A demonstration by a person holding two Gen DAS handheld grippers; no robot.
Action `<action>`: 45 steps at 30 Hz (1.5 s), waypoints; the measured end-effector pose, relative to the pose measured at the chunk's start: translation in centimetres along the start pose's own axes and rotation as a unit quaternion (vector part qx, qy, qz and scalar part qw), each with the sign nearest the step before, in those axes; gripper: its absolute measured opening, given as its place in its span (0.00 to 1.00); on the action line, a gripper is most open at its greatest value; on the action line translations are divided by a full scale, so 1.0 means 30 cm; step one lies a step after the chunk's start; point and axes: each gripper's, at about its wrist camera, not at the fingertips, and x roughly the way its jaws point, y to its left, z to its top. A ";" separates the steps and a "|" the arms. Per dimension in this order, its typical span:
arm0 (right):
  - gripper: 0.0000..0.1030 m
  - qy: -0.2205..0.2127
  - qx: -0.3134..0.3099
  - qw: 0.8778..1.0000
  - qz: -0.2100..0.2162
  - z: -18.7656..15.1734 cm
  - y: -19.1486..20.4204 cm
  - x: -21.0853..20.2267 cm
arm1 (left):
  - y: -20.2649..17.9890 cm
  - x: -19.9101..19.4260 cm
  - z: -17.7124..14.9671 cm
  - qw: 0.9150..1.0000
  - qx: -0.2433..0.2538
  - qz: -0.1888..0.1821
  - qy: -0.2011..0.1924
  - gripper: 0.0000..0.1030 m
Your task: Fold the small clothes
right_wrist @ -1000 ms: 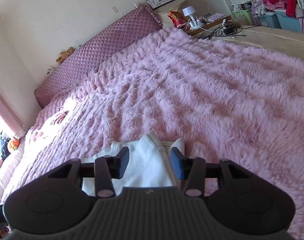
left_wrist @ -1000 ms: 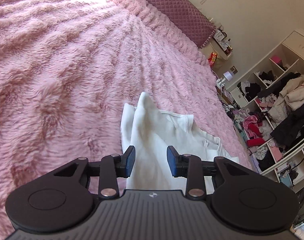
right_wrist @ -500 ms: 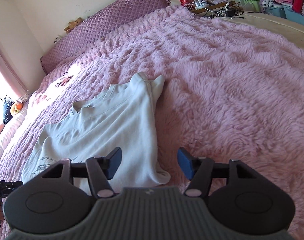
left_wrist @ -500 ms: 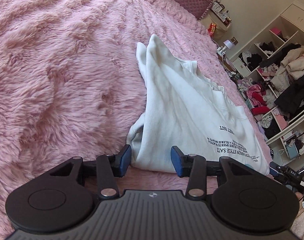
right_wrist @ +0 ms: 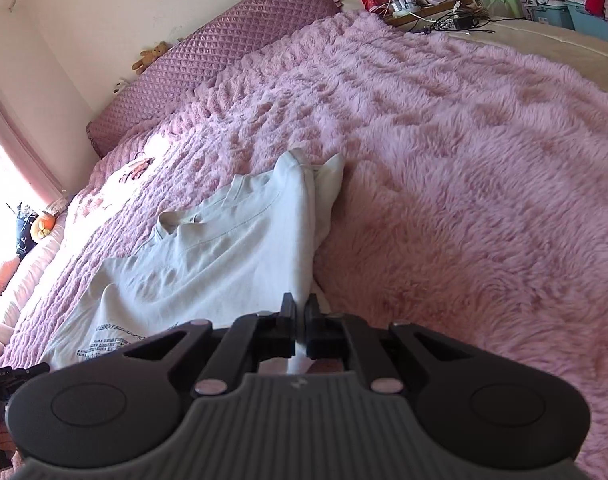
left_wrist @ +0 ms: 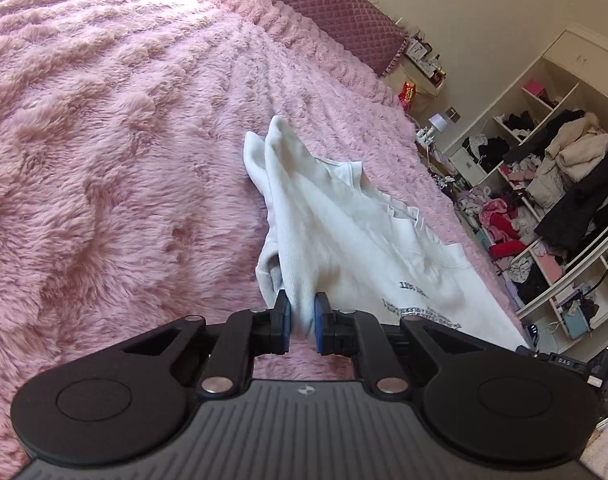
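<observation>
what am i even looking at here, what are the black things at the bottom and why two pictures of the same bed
No robot here: a person carries a two-finger gripper in each hand, and each has a wide-angle camera looking along its fingers. That gives two pictures of one scene. The black shapes are the tools themselves. The left gripper and the right gripper are each shut on the near edge of a white shirt with dark printed lettering. The shirt lies on a fluffy pink blanket covering the bed. Behind are a quilted purple headboard and cluttered shelves.
</observation>
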 end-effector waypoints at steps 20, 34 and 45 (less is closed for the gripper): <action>0.34 -0.051 -0.127 0.990 -0.027 0.199 0.129 0.174 | -0.029 0.053 0.127 0.998 0.033 0.044 -0.013 0.14; 0.29 0.014 -0.233 0.966 -0.114 0.378 0.258 0.679 | -0.143 0.380 0.260 0.988 0.145 0.056 -0.009 0.22; 0.02 -0.021 -0.187 0.972 -0.142 0.398 0.232 0.723 | -0.062 0.509 0.290 0.988 0.107 0.110 0.021 0.17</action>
